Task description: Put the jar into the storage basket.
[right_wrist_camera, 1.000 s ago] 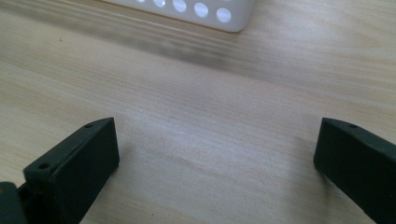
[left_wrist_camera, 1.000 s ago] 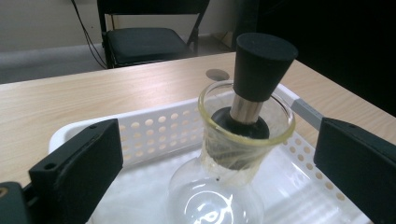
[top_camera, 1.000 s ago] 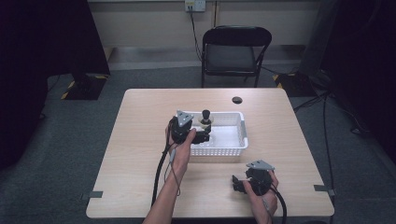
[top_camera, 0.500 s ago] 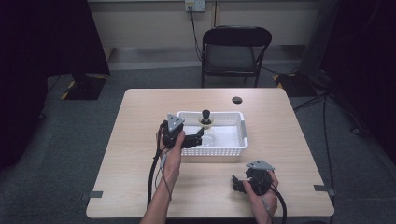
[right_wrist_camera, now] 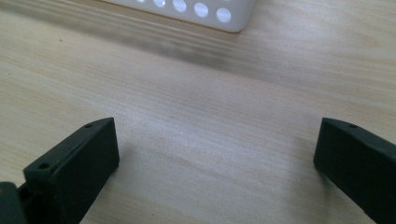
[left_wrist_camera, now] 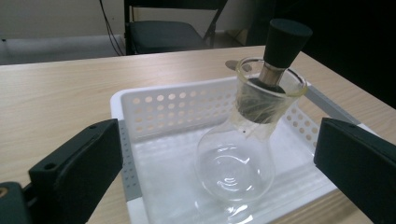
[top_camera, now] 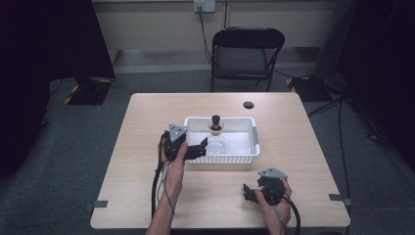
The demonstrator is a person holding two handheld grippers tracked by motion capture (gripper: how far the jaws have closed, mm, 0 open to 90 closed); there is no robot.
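A clear glass flask point(left_wrist_camera: 236, 158) is standing upright inside a white perforated basket point(top_camera: 247, 149), toward the basket's left half. A dark-topped stopper or brush handle point(left_wrist_camera: 282, 44) is leaning in its neck, tilting toward one o'clock in the left gripper view. The basket is sitting near the middle of the pale wooden worktop point(top_camera: 147, 122).

The left hand-held gripper point(top_camera: 192, 149) is hovering at the basket's nine o'clock side, its jaws spread wide and pointing over the left rim toward the flask, holding nothing. In its own view the flask is sitting between the two jaws but farther off, not touching either; the basket's near corner is lying between the gripper and the glass.

The right hand-held gripper point(top_camera: 249, 192) is resting low at about five o'clock from the basket, near the worktop's front edge, well apart from the flask. Its jaws are also spread wide and empty, with bare wood between them and a corner of the basket just visible at twelve o'clock in its view.

A small dark disc point(top_camera: 248, 105) is lying on the worktop at one o'clock from the basket. Beyond the far edge, a black folding chair point(top_camera: 247, 51) is standing at twelve o'clock.
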